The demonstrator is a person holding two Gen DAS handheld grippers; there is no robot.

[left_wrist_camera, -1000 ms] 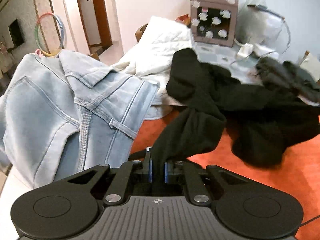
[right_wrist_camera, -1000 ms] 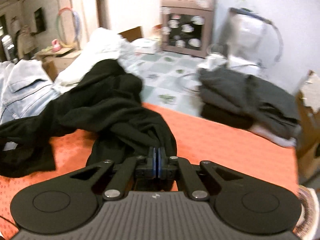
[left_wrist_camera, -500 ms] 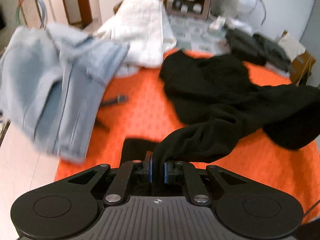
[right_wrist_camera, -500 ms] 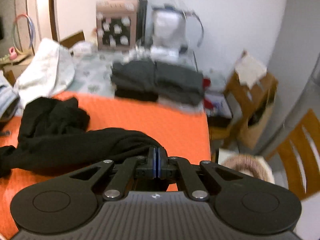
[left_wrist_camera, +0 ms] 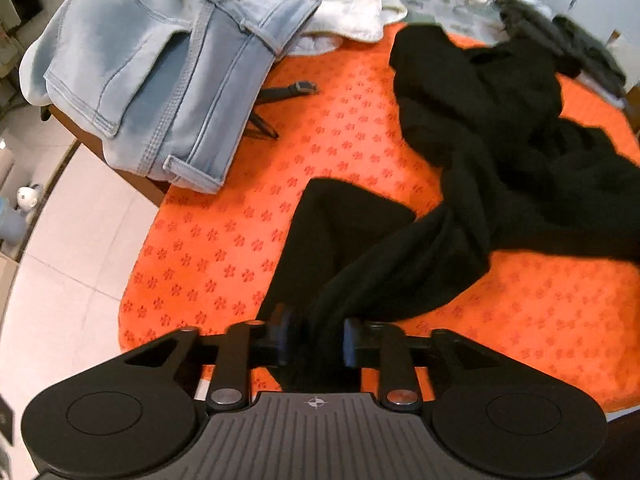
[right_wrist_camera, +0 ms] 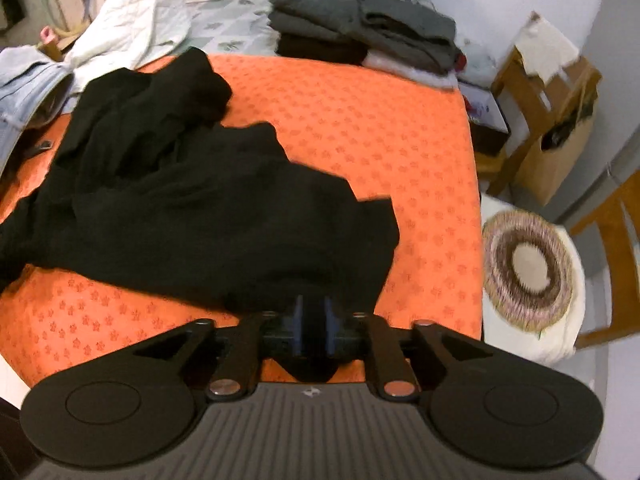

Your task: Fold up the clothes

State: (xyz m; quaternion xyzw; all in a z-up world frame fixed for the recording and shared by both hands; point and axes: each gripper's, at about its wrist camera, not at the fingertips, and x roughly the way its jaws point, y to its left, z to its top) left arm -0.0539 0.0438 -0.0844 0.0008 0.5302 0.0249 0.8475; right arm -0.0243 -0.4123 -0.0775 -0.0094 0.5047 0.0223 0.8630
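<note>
Both grippers have swung down toward the orange patterned cloth (left_wrist_camera: pixel 224 248) since a second ago, when each was clamped tight on black fabric held up against the room; their blue-edged pads have now parted. The left gripper (left_wrist_camera: pixel 314 338) has its jaws opening, standing at a narrow-to-middling gap, with a bunched end of the black garment (left_wrist_camera: pixel 500 168) running between them; the fabric fills much of the gap, and whether the pads press on it cannot be told for certain, though they look clear of it. The right gripper (right_wrist_camera: pixel 312 330) is likewise opening, its gap narrower, with a dark fold of the same garment (right_wrist_camera: pixel 192 208) lying between the pads and dropping below them.

The black garment sprawls crumpled across the middle of the orange cloth, one end at each gripper. In the left wrist view a pair of light blue jeans (left_wrist_camera: pixel 160 64) hangs over the far left corner of the cloth, a white quilted piece (left_wrist_camera: pixel 344 0) beyond it, and a dark strap with a buckle (left_wrist_camera: pixel 292 89) lies on the cloth just beside the jeans. In the right wrist view a stack of folded dark grey clothes (right_wrist_camera: pixel 360 32) sits at the far edge, and a round woven mat (right_wrist_camera: pixel 528 268) rests on a white seat beside the right edge.
</note>
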